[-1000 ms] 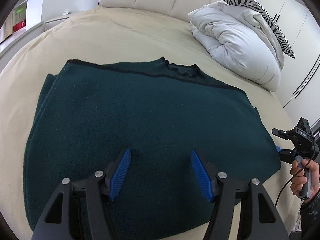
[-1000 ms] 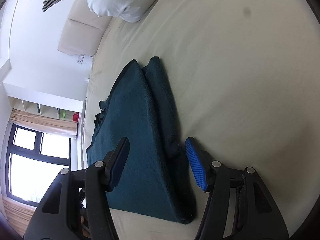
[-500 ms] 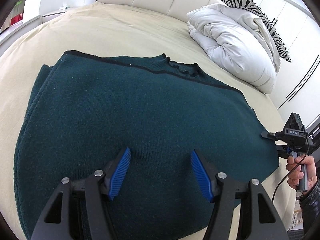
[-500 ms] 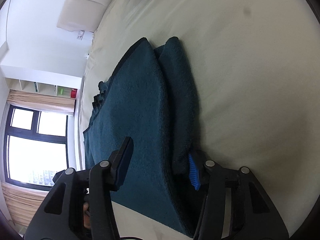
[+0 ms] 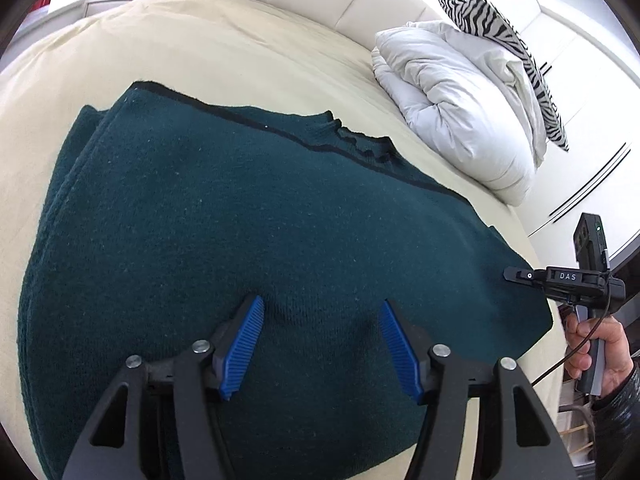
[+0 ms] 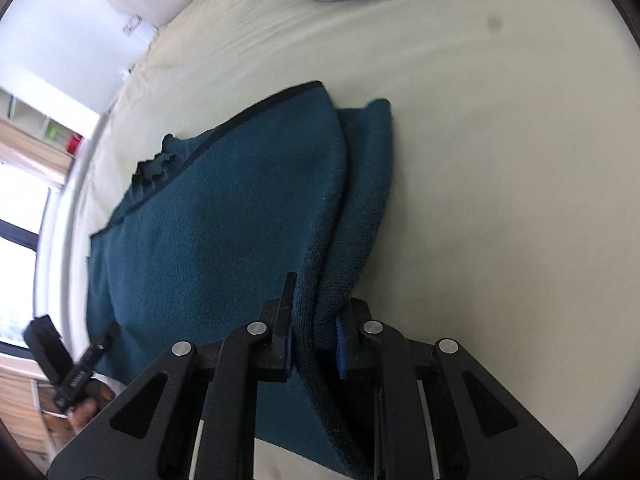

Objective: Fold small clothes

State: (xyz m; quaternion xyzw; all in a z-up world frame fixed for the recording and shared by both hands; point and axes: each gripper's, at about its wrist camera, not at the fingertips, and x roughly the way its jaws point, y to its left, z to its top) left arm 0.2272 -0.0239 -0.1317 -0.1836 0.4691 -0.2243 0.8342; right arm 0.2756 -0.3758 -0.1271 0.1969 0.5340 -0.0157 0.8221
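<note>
Sweater (image 5: pixel 248 240) lies folded flat on the bed (image 5: pixel 240 52), and since a second ago our right gripper (image 6: pixel 314 344) has been closing until it now pinches the layered side edge, lifted slightly. Our left gripper (image 5: pixel 320 344) hovers half-wide over the near hem, its pads (image 5: pixel 244 344) seemingly clear of cloth. The sweater's near corners are cut off.

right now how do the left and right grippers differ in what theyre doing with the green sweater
The left gripper stands open above the flat green sweater, pinching nothing; the right gripper, whose jaws have just been closing, is clamped on the sweater's folded edge. Both have blue pads and point down at the same garment.
</note>
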